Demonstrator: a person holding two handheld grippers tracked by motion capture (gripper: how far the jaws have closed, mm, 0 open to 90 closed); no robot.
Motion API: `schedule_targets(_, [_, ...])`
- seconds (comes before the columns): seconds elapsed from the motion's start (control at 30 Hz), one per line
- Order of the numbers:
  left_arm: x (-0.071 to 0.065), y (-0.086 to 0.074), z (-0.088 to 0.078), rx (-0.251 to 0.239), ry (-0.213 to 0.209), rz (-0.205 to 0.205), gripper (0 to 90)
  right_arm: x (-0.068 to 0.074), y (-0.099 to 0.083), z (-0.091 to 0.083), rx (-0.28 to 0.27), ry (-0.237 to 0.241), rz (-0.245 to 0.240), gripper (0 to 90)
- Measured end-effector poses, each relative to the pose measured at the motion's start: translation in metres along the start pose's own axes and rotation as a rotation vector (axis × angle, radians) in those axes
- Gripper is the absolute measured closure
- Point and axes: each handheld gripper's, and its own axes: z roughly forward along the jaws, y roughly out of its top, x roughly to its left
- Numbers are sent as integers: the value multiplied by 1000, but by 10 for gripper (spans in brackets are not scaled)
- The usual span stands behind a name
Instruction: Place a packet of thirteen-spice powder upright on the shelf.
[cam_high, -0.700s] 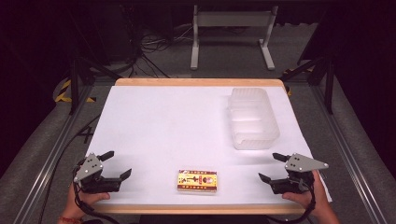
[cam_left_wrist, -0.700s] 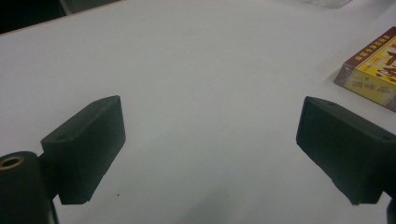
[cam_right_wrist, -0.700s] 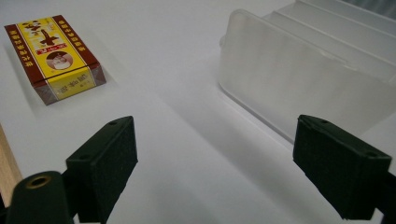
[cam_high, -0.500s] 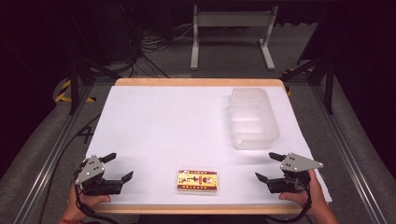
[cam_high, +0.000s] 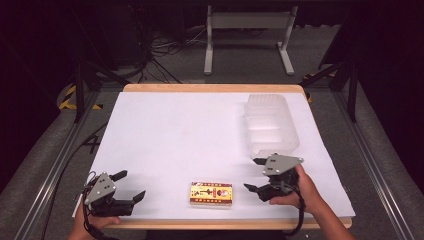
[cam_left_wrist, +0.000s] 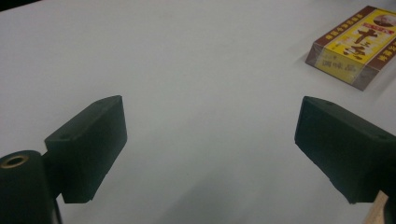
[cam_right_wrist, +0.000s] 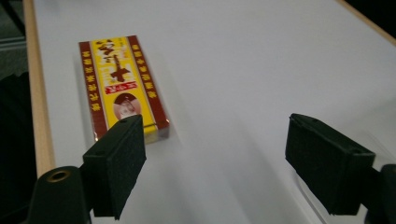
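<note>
A flat yellow box with dark red borders (cam_high: 211, 194) lies near the table's front edge, at the middle. My right gripper (cam_high: 252, 174) hovers just right of it, open and empty. In the right gripper view the box (cam_right_wrist: 120, 86) lies ahead to the left, its near end behind my left fingertip (cam_right_wrist: 116, 163), and the gripper (cam_right_wrist: 212, 140) stands wide apart over bare white table. My left gripper (cam_high: 131, 185) is open at the front left, well apart from the box. In the left gripper view the box (cam_left_wrist: 357, 44) sits far off at the upper right, beyond the open gripper (cam_left_wrist: 210, 126).
A clear plastic container (cam_high: 271, 124) stands at the right, just behind my right gripper. The white table (cam_high: 170, 135) has a wooden rim (cam_high: 210, 88). Beyond the far edge are a metal stand (cam_high: 247, 30), cables and dark floor.
My right gripper has moved left from the front right corner to just beside the box. The left gripper has barely shifted. The box has not moved.
</note>
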Motion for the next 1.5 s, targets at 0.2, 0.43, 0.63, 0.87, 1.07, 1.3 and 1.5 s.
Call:
schedule_targets(0.2, [1, 0, 3, 5, -8, -1, 102, 10, 26, 41, 73, 105, -58, 211])
schedule_targets(0.43, [1, -1, 3, 3, -25, -7, 102, 34, 58, 84, 172, 239, -140, 198])
schedule_targets(0.63, [1, -2, 3, 5, -22, -7, 103, 47, 75, 115, 250, 291, -181, 189])
schedule_targets(0.87, [0, -2, 3, 13, -30, 3, 101, 55, 85, 140, 341, 317, -202, 187])
schedule_targets(1.07, [0, -3, 4, 16, -40, 7, 102, 58, 91, 158, 391, 309, -203, 221])
schedule_targets(1.3, [1, -3, 3, 11, -48, 5, 102, 62, 96, 159, 418, 304, -211, 323])
schedule_targets(1.5, [1, -3, 3, 13, -50, 7, 101, 58, 99, 145, 362, 272, -165, 327])
